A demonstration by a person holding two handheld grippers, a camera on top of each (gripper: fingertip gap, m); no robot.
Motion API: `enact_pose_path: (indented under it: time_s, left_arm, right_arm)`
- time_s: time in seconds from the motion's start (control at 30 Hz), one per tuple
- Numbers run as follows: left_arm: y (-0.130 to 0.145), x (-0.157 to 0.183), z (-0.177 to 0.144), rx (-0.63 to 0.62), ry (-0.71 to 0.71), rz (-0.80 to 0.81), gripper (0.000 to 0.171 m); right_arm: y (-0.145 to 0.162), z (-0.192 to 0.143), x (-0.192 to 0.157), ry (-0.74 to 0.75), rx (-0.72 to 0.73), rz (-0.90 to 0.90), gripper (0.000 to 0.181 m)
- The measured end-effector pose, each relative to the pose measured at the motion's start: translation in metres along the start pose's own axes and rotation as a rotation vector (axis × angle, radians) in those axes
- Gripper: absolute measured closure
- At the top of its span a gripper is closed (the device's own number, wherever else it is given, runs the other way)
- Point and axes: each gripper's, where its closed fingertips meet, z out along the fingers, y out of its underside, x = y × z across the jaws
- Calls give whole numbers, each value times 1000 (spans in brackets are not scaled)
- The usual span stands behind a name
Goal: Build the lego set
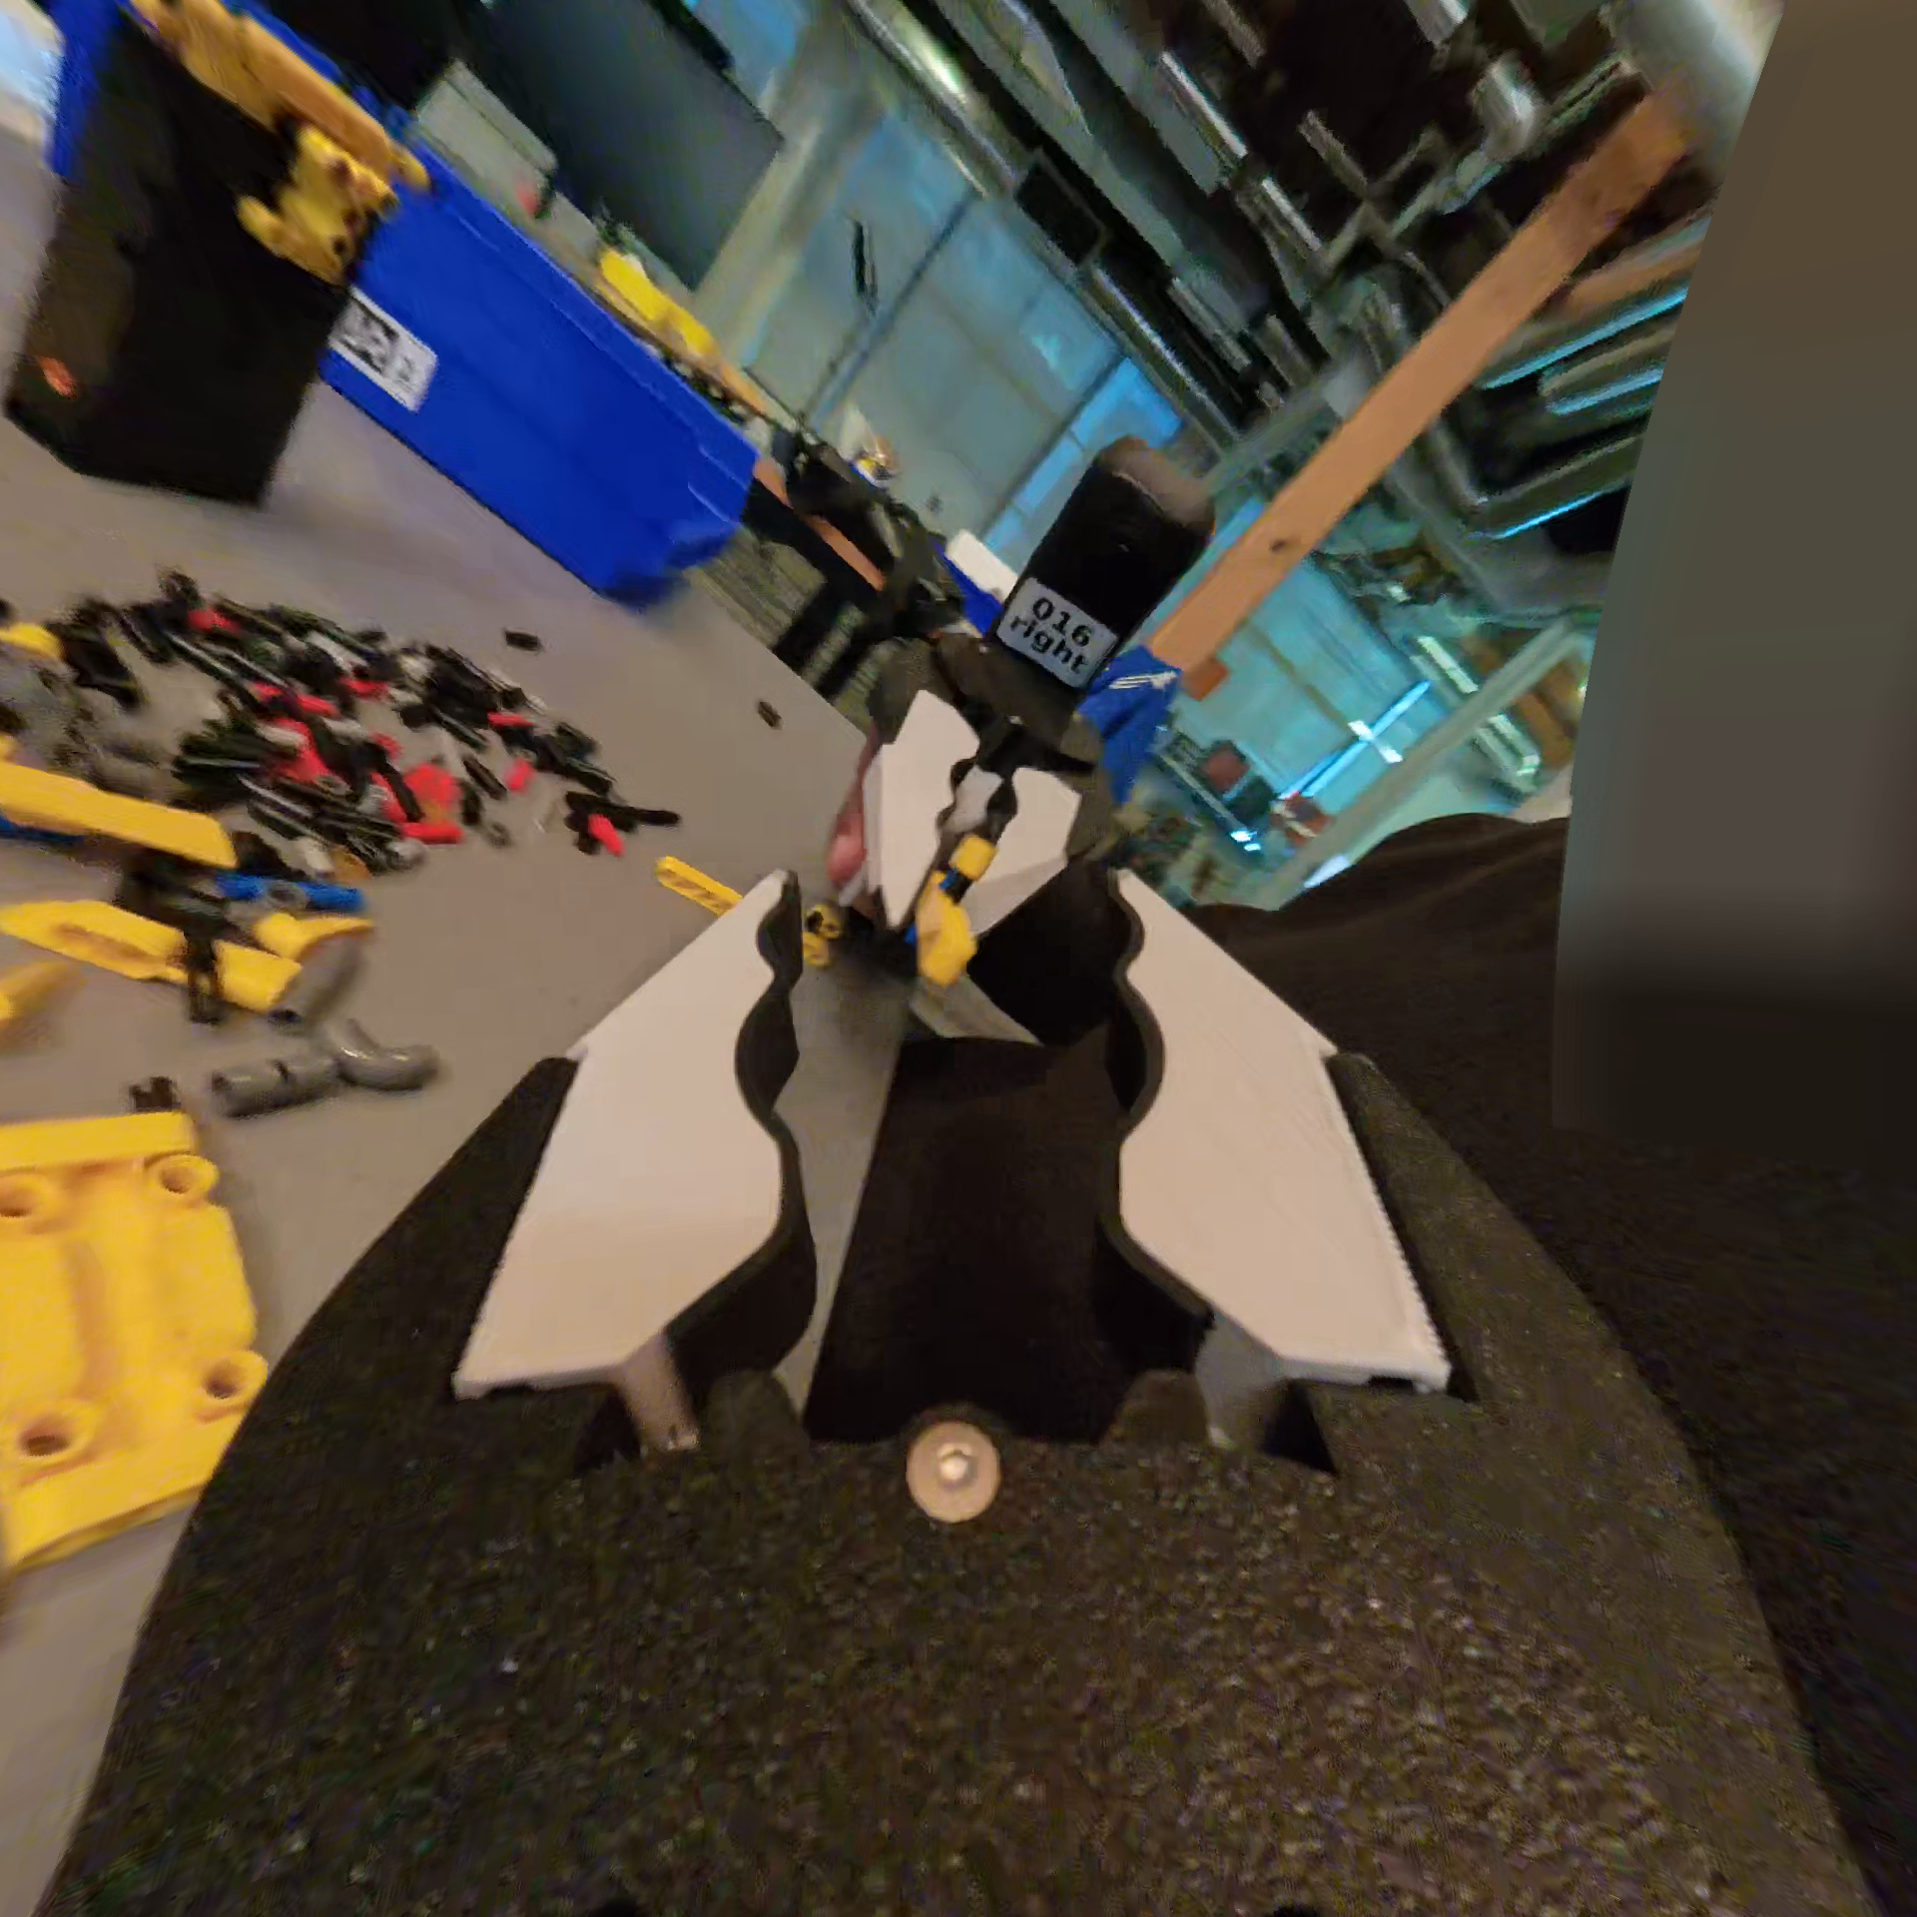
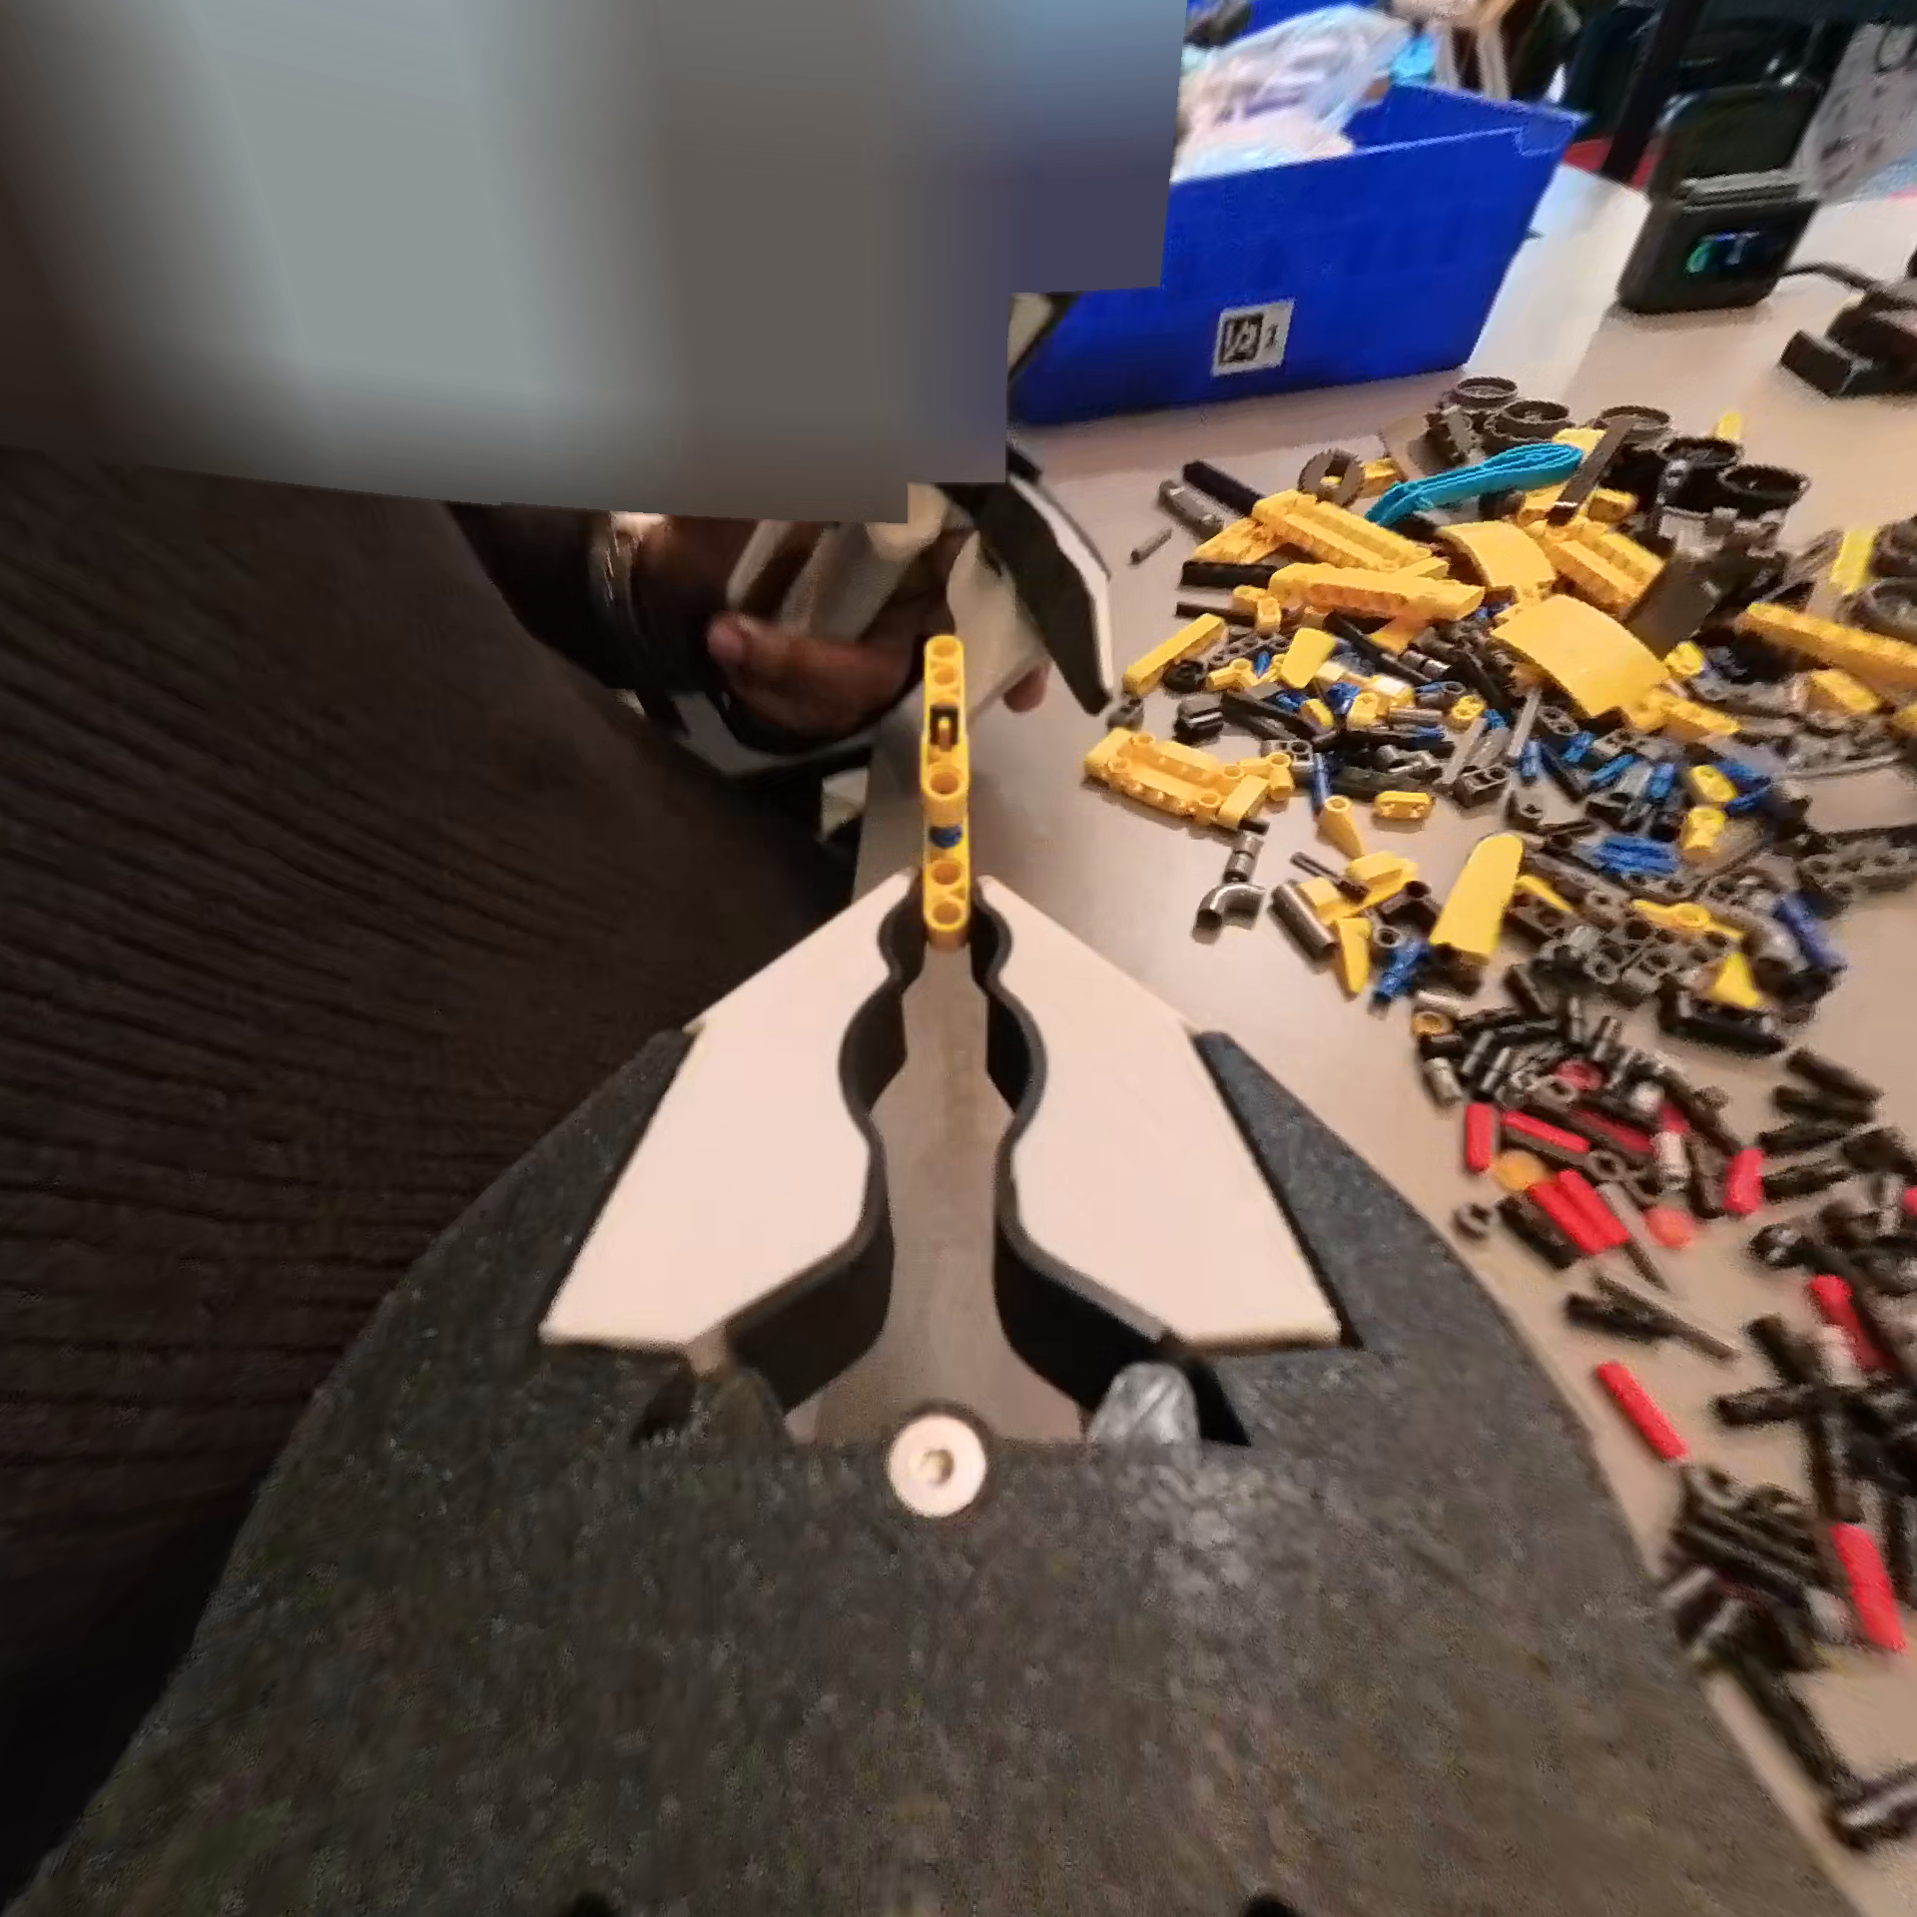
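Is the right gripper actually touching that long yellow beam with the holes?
Touching. The right wrist view shows the right gripper with its jaws closed on the lower end of the yellow beam, which sticks out forward beyond the tips, above the table edge.

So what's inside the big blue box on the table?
In the right wrist view, the blue box holds pale, see-through bags bunched near its top. Its wall hides everything lower down. In the left wrist view, only its outside shows.

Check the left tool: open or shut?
Open. In its own wrist view the left tool shows a wide gap between its white fingers, with nothing gripped; the right tool ahead holds a yellow beam.
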Motion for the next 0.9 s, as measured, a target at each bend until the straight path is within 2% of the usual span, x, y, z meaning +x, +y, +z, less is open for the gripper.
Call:
enact_pose_path:
  time_s: [0.1,0.17,0.27,0.5,0.6,0.67,0.7,0.73,0.9]
  left_arm:
    - [15,1,14,-58,-5,24,114]
    - [18,5,22,-49,25,15,116]
    - [12,9,21,9,59,-1,161]
    - [29,16,12,-30,47,58,163]
    - [41,16,10,-89,26,82,165]
    - [52,17,10,-152,29,85,165]
    - [56,18,9,-171,28,88,165]
    - [59,19,8,-186,29,91,165]
    - [79,19,6,-279,28,110,165]
  right_arm:
    - [-12,-3,-1,-44,81,133,175]
    - [-16,-1,-4,-67,104,189,175]
    - [-14,5,-8,-69,91,216,174]
    - [-7,14,-25,-111,70,282,175]
    - [3,17,-34,-133,52,316,174]
    - [11,16,-39,-142,22,336,169]
    - [12,15,-41,-140,18,343,157]
    - [11,12,-42,-133,24,344,152]
    - [1,2,-43,-93,40,314,153]
